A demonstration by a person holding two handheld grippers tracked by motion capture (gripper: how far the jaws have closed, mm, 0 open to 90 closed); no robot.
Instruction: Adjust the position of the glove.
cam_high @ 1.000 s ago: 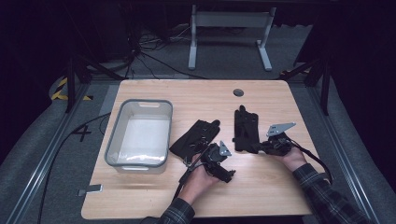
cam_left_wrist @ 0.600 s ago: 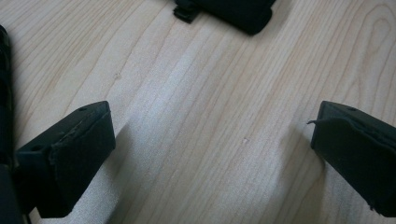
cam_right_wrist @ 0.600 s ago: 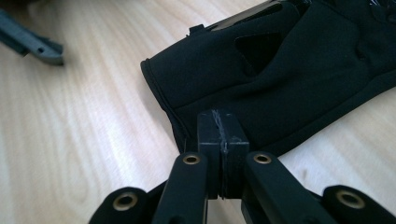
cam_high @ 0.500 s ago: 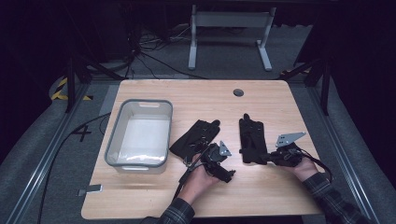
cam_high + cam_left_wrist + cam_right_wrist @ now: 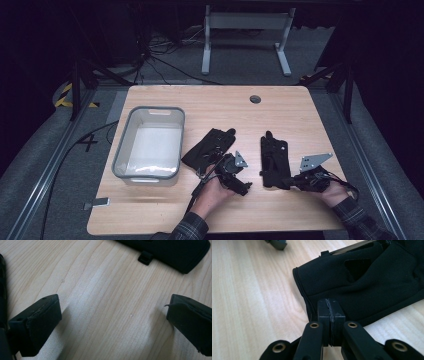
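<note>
The right tool [image 5: 329, 315] has its jaws pinched together on the cuff edge of a black fabric glove [image 5: 367, 282], which lies flat on the pale wooden desk [image 5: 249, 290] straight ahead of it. The left tool [image 5: 112, 325] stands wide apart over bare wood, holding nothing; a second black glove [image 5: 209, 146] lies just beyond it.

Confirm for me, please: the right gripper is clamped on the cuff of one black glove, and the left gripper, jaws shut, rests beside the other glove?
Not quite. The left gripper has its jaws wide open over bare table, as the left gripper view shows. The rest holds: the right gripper is clamped on the cuff of the right-hand glove, and the other glove lies beside the left gripper.
</note>
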